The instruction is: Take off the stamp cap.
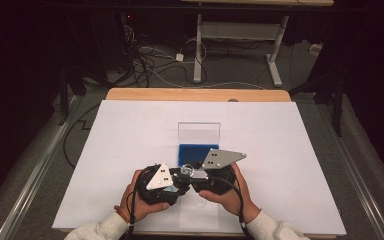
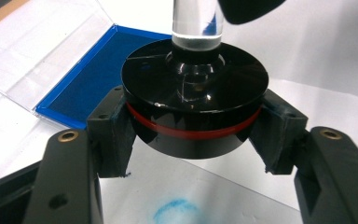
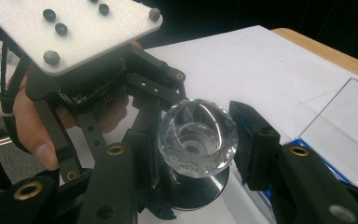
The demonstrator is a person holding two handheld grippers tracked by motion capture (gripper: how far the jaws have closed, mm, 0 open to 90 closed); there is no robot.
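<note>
Round black stamp with a red band and a clear faceted crystal knob (image 2: 195, 100), held just above the white sheet (image 1: 130, 145) at the near centre of the worktop, over a faint blue ink mark (image 2: 175, 211). Left hand-held gripper (image 2: 193, 135) clenched on the stamp's black disc base, pads pressing both sides. Right hand-held gripper (image 3: 193, 137) grasping the crystal knob from above. Blue ink pad in an open clear case (image 1: 198, 145) just beyond, lid upright on its far side.
</note>
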